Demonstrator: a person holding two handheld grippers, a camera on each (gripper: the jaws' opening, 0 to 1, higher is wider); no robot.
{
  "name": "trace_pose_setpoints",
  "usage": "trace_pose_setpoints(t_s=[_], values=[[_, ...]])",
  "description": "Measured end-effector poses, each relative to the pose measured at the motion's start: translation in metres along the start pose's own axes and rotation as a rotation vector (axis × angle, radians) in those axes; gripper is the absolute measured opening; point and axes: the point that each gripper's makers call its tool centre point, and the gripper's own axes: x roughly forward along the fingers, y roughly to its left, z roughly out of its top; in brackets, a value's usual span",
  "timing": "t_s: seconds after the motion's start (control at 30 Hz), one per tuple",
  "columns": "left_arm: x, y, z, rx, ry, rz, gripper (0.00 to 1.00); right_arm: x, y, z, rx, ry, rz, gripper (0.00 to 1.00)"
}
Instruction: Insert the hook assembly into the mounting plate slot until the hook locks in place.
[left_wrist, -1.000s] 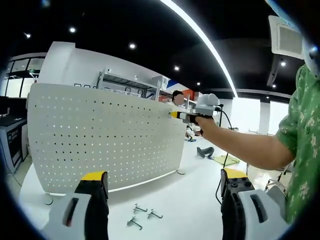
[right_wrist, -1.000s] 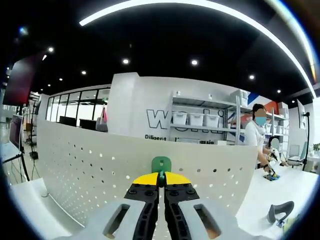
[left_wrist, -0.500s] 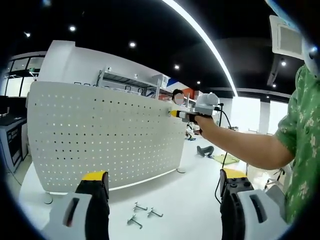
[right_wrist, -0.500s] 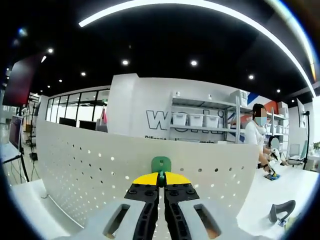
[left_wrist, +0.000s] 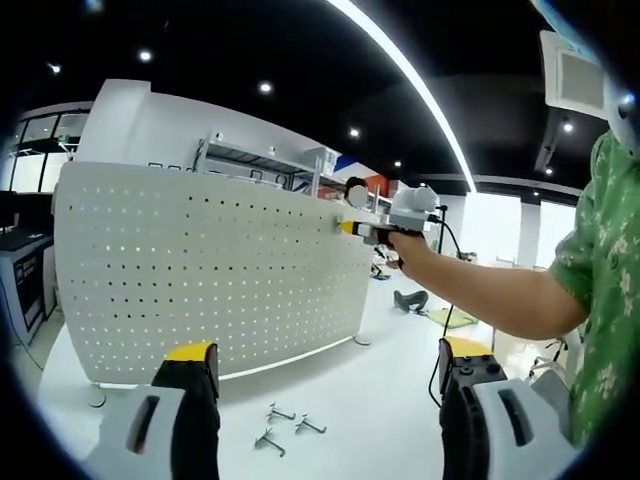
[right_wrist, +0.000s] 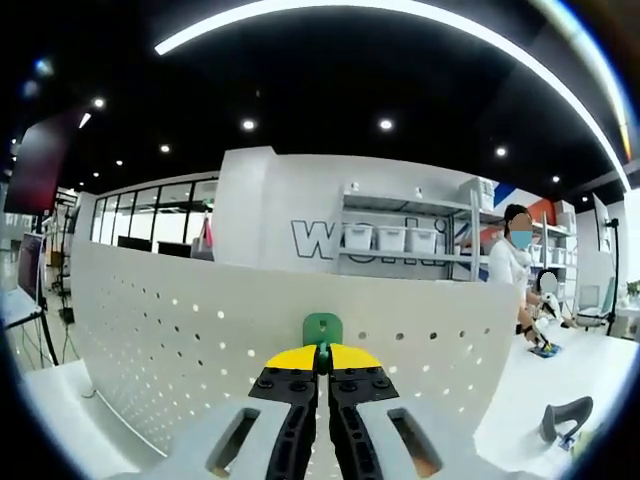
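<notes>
The left gripper (left_wrist: 325, 375), jaws wide apart and empty, hangs over three spare hooks (left_wrist: 286, 425) lying on the white worktop (left_wrist: 390, 400), while the right gripper (right_wrist: 322, 352), jaws closed on a green hook (right_wrist: 322, 327), holds it against the upright pegboard (right_wrist: 200, 340) near its top edge.

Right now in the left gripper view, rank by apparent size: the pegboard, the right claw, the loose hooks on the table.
1. Pegboard, by far the largest.
2. Right claw at the board's top corner.
3. Loose hooks: each looks smallest, though nearer the camera.
</notes>
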Motion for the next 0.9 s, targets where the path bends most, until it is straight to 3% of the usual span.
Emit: trace_pose_setpoints(t_s=[0.9], values=[[0.0002,0.0013,-0.0052,-0.005,0.013,0.002,0.91,0.0017,0.0017,-0.0059,0.004,0.008,0.001,0.01]])
